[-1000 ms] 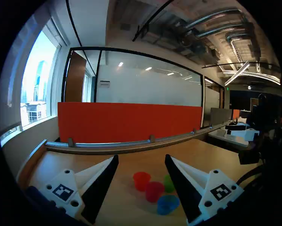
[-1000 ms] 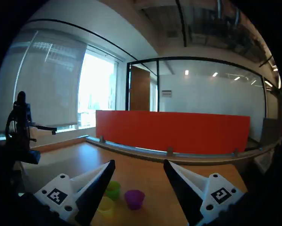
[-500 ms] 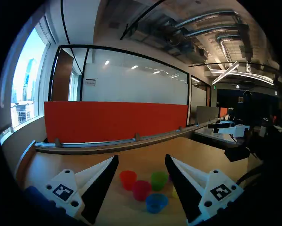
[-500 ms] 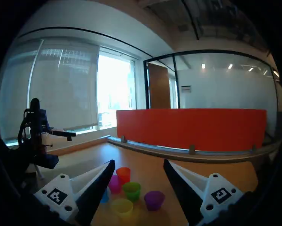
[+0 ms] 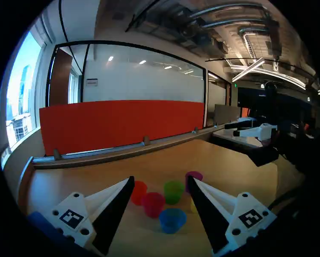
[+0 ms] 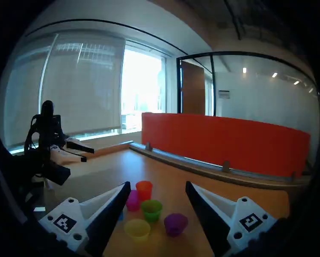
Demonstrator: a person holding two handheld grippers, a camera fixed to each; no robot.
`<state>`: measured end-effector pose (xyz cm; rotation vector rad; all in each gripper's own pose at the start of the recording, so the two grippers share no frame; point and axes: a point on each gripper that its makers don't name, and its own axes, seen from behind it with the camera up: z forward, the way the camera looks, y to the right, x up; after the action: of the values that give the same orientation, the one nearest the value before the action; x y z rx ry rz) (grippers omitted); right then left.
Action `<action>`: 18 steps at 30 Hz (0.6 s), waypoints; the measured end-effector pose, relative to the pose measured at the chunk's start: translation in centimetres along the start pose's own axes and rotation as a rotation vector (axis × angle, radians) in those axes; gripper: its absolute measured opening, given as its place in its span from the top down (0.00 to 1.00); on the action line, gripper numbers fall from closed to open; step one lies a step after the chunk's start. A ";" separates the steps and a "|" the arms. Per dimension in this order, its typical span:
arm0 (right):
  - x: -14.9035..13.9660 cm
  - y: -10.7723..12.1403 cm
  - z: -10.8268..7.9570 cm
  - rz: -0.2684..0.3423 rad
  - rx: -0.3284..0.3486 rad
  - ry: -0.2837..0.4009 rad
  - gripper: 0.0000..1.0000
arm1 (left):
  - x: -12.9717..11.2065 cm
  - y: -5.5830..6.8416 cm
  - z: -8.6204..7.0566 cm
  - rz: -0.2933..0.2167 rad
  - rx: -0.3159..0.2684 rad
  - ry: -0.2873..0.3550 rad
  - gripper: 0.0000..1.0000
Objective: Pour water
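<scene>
Item, left tongs (image 5: 161, 180): fingers apart, holding nothing. Item, right tongs (image 6: 157, 185): likewise apart and empty. Item, cups (image 5: 173, 192): six, coloured, bunched close on the desk (image 5: 96, 171) just ahead of both tongs; contents cannot be told. Hazard: tight bunching; a finger closing on one cup would likely knock its neighbours, tipping or spilling them.

Open-plan office: wooden desk (image 5: 228, 160) with orange divider panel (image 5: 121, 122), glass-walled room (image 5: 143, 81), exposed ceiling ducts (image 5: 228, 25).
</scene>
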<state>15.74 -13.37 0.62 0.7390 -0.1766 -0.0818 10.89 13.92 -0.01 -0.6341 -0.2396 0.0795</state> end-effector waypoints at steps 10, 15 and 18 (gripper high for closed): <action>-1.3 0.1 1.1 -0.040 0.045 -0.056 0.01 | -2.8 1.1 1.6 0.076 -0.059 -0.118 0.09; -1.8 0.3 1.6 -0.041 0.062 -0.082 0.00 | -4.5 1.7 2.3 0.110 -0.086 -0.175 0.09; -2.1 0.2 2.0 -0.047 0.073 -0.098 0.00 | -5.5 2.0 2.7 0.130 -0.099 -0.204 0.09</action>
<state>13.33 -14.26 1.91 0.8127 -0.2573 -0.1569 4.93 16.23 -0.16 -0.7403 -0.4005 0.2596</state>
